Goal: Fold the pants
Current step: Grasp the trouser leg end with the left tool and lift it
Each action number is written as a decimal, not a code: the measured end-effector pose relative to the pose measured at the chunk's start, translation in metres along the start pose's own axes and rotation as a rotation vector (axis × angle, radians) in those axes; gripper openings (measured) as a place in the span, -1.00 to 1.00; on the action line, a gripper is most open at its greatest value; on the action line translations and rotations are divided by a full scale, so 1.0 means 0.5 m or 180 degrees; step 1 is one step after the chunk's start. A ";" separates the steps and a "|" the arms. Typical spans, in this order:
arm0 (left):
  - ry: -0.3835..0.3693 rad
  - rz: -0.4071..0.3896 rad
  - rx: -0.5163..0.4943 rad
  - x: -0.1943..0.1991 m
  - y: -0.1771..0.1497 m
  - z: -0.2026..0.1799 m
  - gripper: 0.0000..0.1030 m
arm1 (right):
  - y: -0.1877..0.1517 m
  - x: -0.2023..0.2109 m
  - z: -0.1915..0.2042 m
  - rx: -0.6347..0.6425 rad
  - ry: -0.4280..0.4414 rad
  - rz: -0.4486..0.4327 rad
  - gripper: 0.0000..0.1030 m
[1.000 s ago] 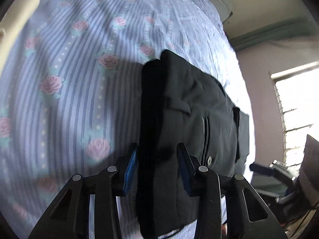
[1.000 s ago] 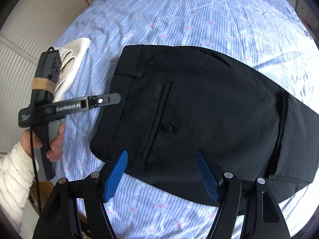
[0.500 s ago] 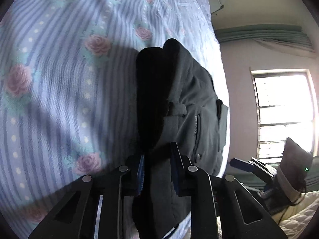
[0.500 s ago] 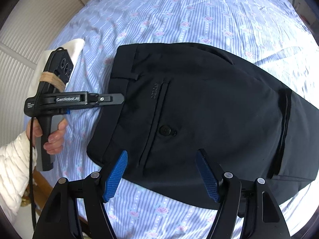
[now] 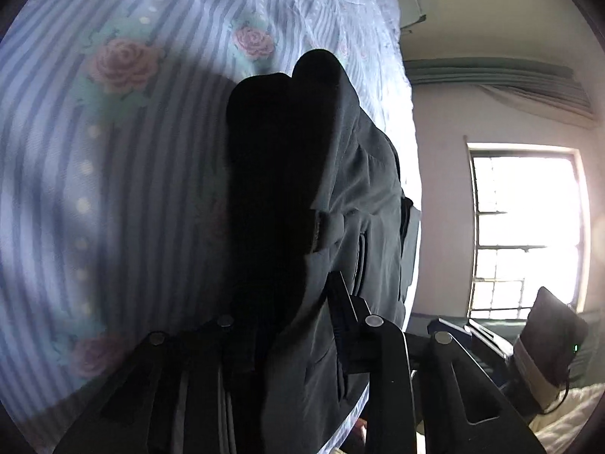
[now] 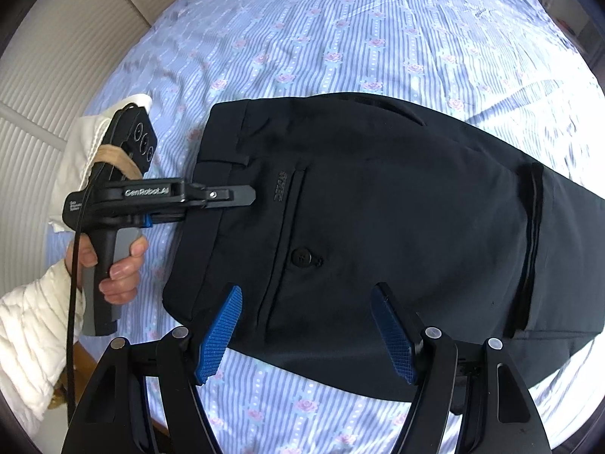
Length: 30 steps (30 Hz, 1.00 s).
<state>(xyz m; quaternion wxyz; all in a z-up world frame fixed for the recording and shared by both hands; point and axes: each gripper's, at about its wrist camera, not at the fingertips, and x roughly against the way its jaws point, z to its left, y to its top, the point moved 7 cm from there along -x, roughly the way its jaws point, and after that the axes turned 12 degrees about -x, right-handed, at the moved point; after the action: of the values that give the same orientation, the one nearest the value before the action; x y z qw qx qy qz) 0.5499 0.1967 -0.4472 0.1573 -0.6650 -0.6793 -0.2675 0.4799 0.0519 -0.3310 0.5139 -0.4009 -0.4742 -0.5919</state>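
Observation:
Black pants (image 6: pixel 378 234) lie folded on the blue striped, rose-patterned bedsheet (image 6: pixel 340 38), back pocket and button facing up, waistband at the left. My left gripper (image 5: pixel 298 302) is shut on the waistband edge of the pants (image 5: pixel 340 189); in the right wrist view the left gripper (image 6: pixel 242 196) reaches in from the left over the waistband. My right gripper (image 6: pixel 306 325) is open and empty, hovering above the near edge of the pants.
A white pillow or cloth (image 6: pixel 83 143) lies at the bed's left edge beside a panelled wall. A bright window (image 5: pixel 529 227) and a wall stand to the right in the left wrist view. The bedsheet extends far beyond the pants.
My left gripper has moved onto the waistband and closed on it. The right gripper has stayed open above the near edge.

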 end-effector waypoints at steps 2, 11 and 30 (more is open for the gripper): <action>0.0075 0.0009 0.0080 0.003 -0.001 -0.004 -0.45 | 0.001 0.005 -0.007 -0.0032 -0.0015 -0.0032 0.39; 0.1029 0.0061 -0.0169 0.031 0.006 -0.135 -0.60 | 0.012 0.062 -0.046 -0.0031 -0.0120 -0.0291 0.39; 0.1771 0.0180 -0.0478 -0.008 0.035 -0.588 -0.63 | -0.060 0.401 -0.330 -0.0440 0.0021 -0.1094 0.39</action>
<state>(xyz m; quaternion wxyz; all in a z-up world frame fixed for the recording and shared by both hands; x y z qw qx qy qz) 0.5255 0.0246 -0.2095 0.2954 -0.5945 -0.5696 -0.4847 0.4224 -0.1537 -0.1805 0.3780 -0.3463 -0.4923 -0.7035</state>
